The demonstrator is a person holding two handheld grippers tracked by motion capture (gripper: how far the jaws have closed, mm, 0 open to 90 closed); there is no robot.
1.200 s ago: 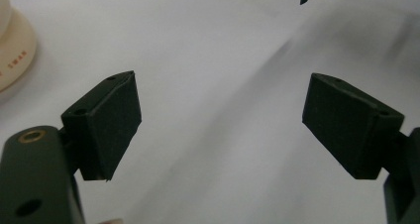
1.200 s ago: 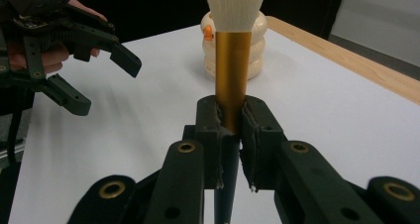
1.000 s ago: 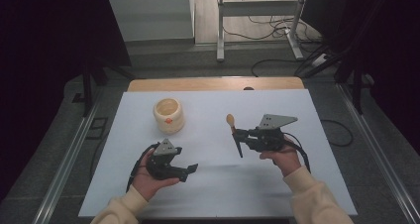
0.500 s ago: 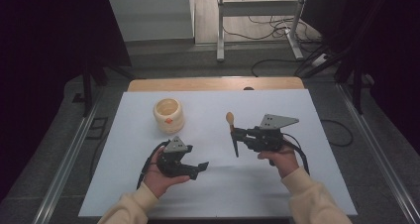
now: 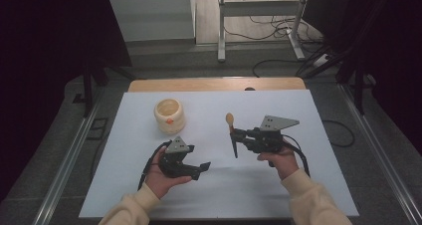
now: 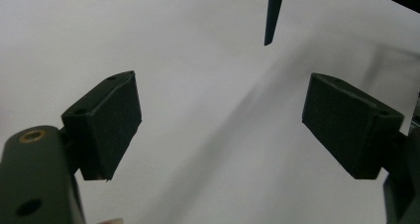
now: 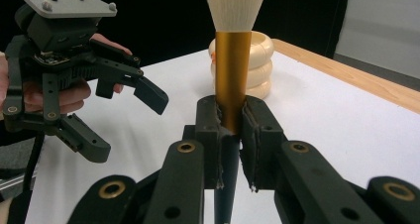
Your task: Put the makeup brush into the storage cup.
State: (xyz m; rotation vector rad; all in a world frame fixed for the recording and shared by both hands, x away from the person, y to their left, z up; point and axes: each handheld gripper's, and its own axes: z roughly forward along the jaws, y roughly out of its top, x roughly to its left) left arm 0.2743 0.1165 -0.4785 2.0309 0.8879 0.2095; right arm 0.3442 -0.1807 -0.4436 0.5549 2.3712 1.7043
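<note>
My right gripper is shut on a make-up brush and holds it above the white table. The brush has a gold ferrule, cream bristles and a black pointed handle, and the pads clamp it just below the ferrule. Left of it, my left gripper is open and points right toward the handle. In the left gripper view the pads stand wide apart with nothing between them, and the handle tip hangs farther off. A cream ribbed pot stands upright at the back left.
The table's far edge is a bare wooden strip. A metal rail runs along the left side. Cables trail from both grippers over the table's near half. In the right gripper view the pot stands behind the brush.
My left gripper has shifted a little to the right, toward the brush handle. The right gripper and the brush have stayed in place.
</note>
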